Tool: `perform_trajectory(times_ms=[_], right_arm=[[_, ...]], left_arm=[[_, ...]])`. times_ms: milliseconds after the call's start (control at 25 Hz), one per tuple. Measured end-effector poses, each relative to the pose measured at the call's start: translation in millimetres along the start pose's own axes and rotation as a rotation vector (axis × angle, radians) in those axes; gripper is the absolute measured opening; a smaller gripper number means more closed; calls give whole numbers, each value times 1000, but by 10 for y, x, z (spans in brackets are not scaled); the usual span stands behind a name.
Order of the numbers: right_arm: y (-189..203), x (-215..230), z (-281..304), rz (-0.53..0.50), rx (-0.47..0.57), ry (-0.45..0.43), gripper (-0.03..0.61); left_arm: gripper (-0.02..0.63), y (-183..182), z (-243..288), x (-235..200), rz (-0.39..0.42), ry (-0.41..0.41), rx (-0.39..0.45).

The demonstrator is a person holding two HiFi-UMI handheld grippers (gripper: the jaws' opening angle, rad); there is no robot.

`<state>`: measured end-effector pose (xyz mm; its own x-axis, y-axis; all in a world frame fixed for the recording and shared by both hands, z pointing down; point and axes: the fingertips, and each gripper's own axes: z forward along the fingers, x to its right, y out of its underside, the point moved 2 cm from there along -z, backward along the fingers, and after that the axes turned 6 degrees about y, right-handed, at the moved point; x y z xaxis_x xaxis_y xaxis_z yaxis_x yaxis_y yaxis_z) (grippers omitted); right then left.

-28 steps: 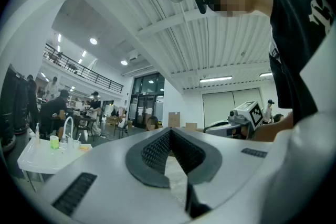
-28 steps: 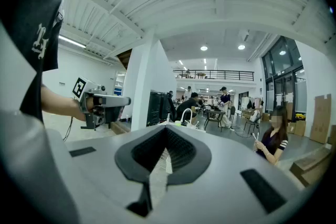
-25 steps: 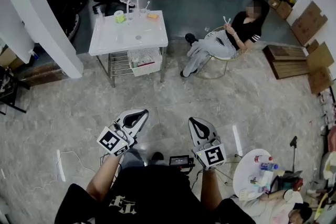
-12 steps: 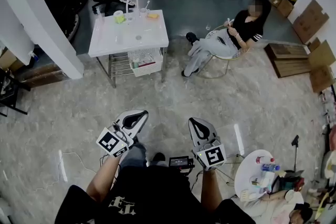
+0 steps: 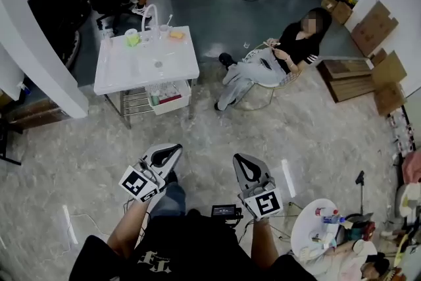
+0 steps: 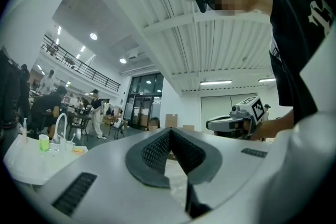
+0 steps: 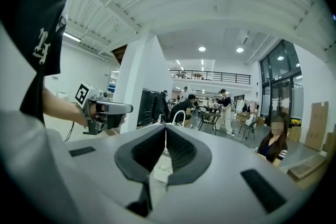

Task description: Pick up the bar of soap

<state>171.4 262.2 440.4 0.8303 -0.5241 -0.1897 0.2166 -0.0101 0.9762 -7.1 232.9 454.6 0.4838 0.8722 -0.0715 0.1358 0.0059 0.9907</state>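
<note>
- Both are closed with tips meeting on nothing: left tongs [image 5: 168, 153] and right tongs [image 5: 242, 163], held low over the floor.
- White print on the person's black shirt [image 5: 172, 250] is unreadable.
- Table [image 5: 125, 72] stands well apart at 11 o'clock, with the left tongs nearer.
- Bar of soap [image 5: 175, 35], probably the small orange block, sits near the table's far edge, 4 o'clock from the faucet [image 5: 150, 12]. Its axis and label are too small to tell.

A white washstand [image 5: 125, 76] stands on the pale stone floor [image 5: 316, 135]. Along its back edge sit a green cup [image 5: 133, 39], a curved tap [image 5: 150, 10], a clear glass [image 5: 164, 29] and an orange bar of soap [image 5: 175, 35]. A wire basket [image 5: 170, 97] hangs underneath.
</note>
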Motion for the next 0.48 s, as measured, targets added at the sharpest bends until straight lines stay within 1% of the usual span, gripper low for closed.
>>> perform_trajectory(times_ms=[120, 200, 320, 480], right_arm=[[-89, 191, 443, -40, -7, 24, 9], [-149, 279, 745, -48, -15, 34, 9], [-171, 327, 1200, -37, -24, 28, 9], [-208, 295, 1725, -23, -26, 14, 9]], left_arm=[[8, -50, 174, -463, -3, 23, 17], [8, -83, 255, -761, -3, 33, 25], [8, -100, 293, -1203, -10, 34, 22], [8, -118, 211, -1724, -24, 24, 16]])
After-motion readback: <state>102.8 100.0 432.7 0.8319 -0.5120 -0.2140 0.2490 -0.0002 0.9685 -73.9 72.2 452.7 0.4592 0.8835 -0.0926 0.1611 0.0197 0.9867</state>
